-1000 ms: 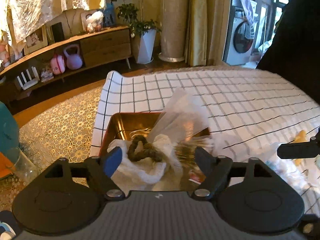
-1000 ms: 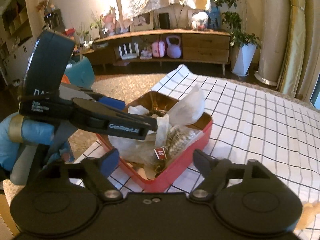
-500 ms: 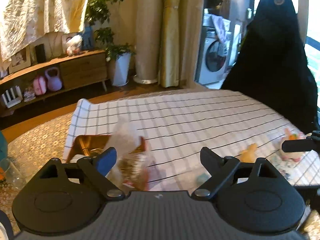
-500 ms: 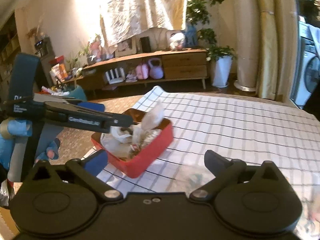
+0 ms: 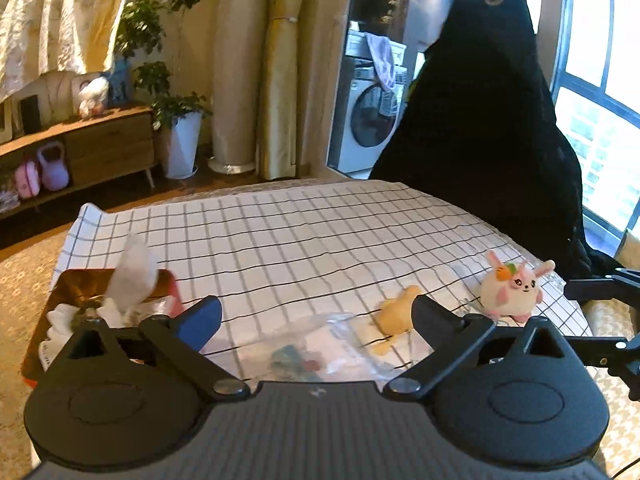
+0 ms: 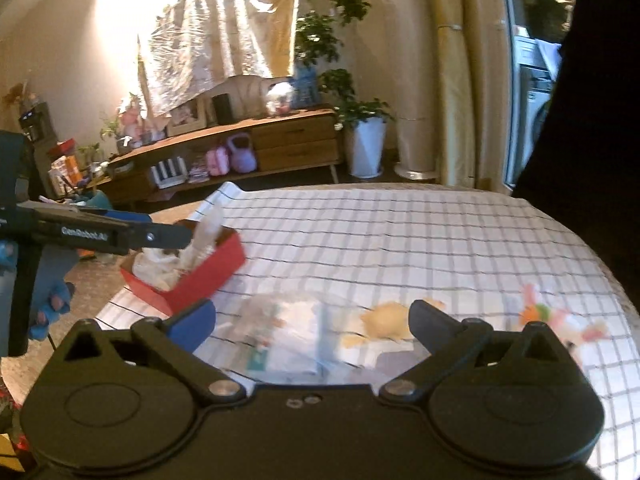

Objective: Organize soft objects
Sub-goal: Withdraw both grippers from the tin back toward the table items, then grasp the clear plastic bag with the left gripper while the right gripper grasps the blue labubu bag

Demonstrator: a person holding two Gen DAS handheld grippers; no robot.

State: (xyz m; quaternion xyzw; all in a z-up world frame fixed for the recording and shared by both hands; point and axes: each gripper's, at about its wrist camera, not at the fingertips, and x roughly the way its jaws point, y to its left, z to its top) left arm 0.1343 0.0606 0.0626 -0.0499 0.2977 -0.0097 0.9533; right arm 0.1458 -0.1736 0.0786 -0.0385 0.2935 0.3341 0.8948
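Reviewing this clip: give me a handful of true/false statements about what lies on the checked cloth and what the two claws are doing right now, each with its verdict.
1. The red tin already holds white soft items. True.
2. The pink bunny plush lies inside the red tin. False: it sits out on the checked cloth, far from the tin.
3. A yellow plush lies on the cloth between the clear plastic bag and the bunny. True.
4. The left claw is clamped on the clear bag. False: its jaws are opening wide and grip nothing; the bag lies on the cloth beyond them.
5. The right claw carries the yellow plush. False: it is open and empty.
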